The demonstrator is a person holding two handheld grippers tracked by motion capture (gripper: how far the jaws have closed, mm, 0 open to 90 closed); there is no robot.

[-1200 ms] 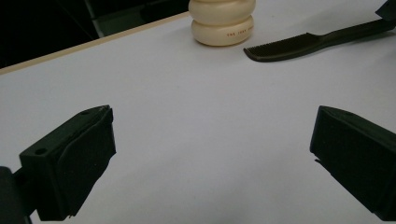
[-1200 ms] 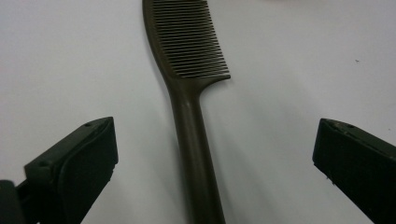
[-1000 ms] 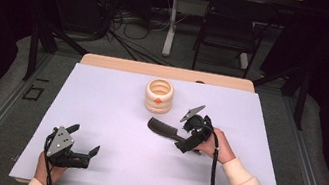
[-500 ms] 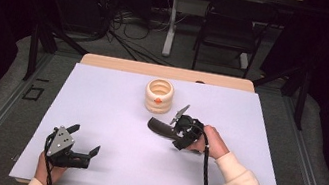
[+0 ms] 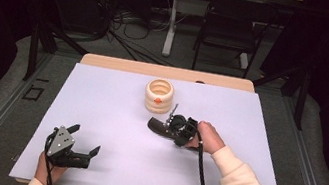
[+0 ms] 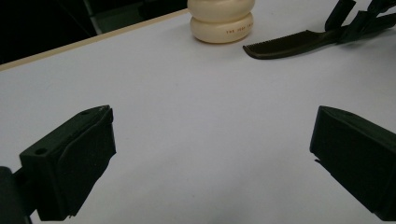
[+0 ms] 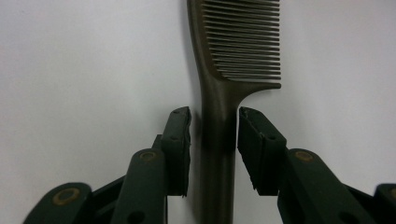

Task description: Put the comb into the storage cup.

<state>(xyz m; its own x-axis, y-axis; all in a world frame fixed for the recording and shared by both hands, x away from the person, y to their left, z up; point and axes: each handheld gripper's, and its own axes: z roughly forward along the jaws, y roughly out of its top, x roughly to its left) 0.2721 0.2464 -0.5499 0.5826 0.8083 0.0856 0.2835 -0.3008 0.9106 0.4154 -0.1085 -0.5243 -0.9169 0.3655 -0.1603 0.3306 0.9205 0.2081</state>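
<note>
The table (image 5: 98, 112), white-topped with a wooden strip along its far edge, carries everything in play. Landmark for the whole scene: the cream ringed container (image 5: 159, 95), upright near the far middle of the table, with a small orange mark on the side facing the person.

Just beside that container, on its near side, lies the dark comb (image 5: 159, 126), flat on the table. In the right gripper view the comb (image 7: 219, 112) runs straight up the frame, teeth at the top, handle coming down between the two pads.

The right tool (image 5: 174, 127) sits right at the comb's handle, just near and a little right of the container, held in the person's right hand (image 5: 208, 138). Its jaws have just been closing, and the handle is between them. The right tool (image 7: 214, 144) has its pads (image 7: 180, 140) flanking the handle closely on both sides, with a thin gap visible on each, so no squeeze on it yet — released, not grasping.

The left tool (image 5: 84, 152) rests well apart from the container, toward the near left corner of the table. In the left gripper view the left tool (image 6: 210, 154) stands wide and released, bare table between its jaws, with the container (image 6: 222, 21) and comb (image 6: 289, 44) far ahead.
</note>
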